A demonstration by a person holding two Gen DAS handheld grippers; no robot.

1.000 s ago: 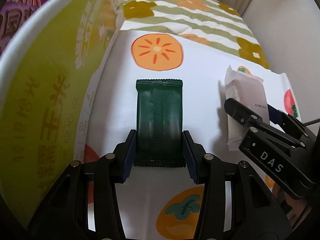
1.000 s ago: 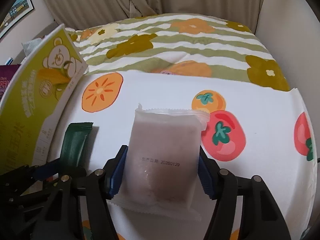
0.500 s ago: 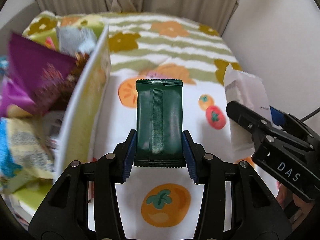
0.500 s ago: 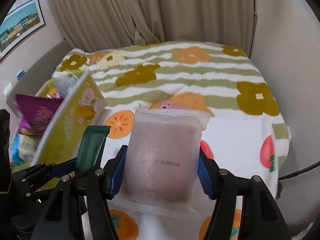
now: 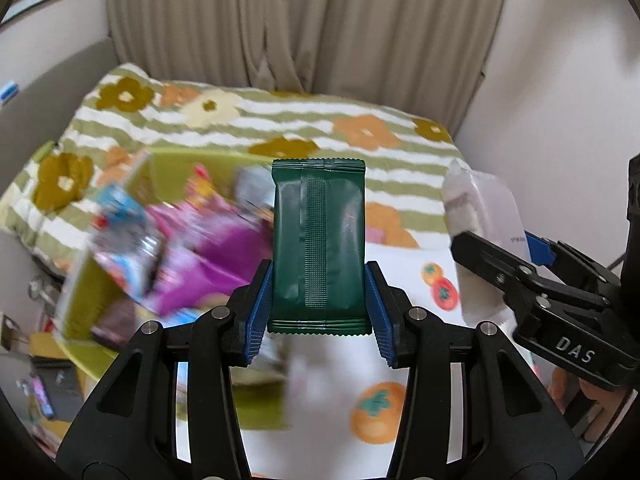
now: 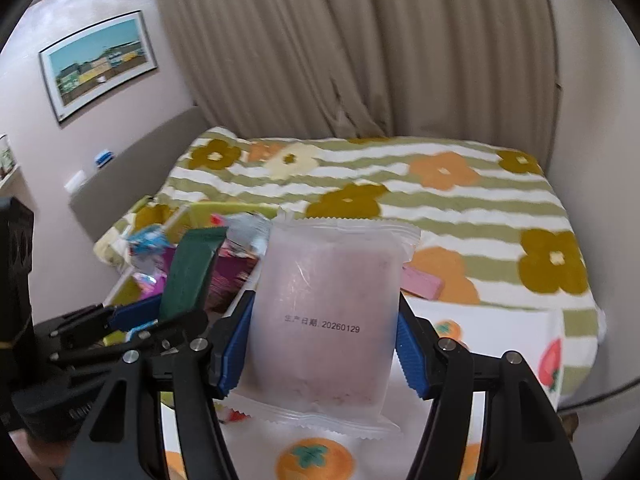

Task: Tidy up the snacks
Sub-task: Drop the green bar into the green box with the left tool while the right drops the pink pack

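Note:
My left gripper (image 5: pixel 319 308) is shut on a dark green snack packet (image 5: pixel 318 240) and holds it upright, high above the bed. My right gripper (image 6: pixel 322 344) is shut on a translucent pale pink snack packet (image 6: pixel 324 312) with a printed date, also lifted. In the left wrist view the right gripper (image 5: pixel 532 280) shows at the right with its pink packet (image 5: pixel 480 216). In the right wrist view the left gripper (image 6: pixel 132 320) and green packet (image 6: pixel 188 272) show at the left. A yellow-green box (image 5: pixel 160 168) full of colourful snack packets lies below left.
A white cloth with persimmon prints (image 5: pixel 376 408) covers the near part of a bed with a green striped flower blanket (image 6: pixel 440 184). A pink packet (image 6: pixel 420 284) lies on the blanket. Beige curtains hang behind; a wall stands close on the right.
Both grippers have risen well above the bed with their packets held. The snack box, first close on the left, now lies below with its contents in view.

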